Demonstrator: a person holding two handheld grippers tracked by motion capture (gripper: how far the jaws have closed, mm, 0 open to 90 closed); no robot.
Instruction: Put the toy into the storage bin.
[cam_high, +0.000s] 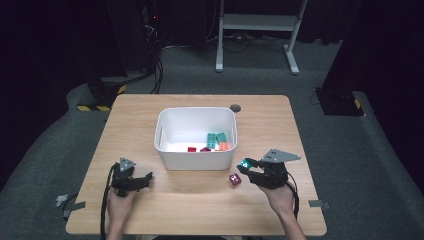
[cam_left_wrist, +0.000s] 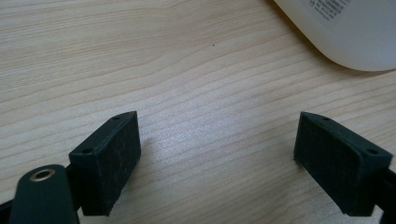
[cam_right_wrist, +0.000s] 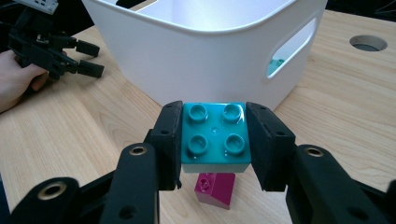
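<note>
My right gripper has its jaws pinching the teal brick from both sides, studs facing up toward my camera, and it hangs clear above the counter, just in front of the white bin. I judge this to be the carry step: the brick is picked and lifted, and what comes next is to bring it up over the near rim and let it go inside, where other bricks already lie. That calls for enough height to clear the wall. The brick is a square four-stud piece, glossy, with a paler underside. Right below it a magenta brick rests on the wood, likely the next one to fetch. My left gripper rests at the counter's left with its jaws spread and nothing between them.
</note>
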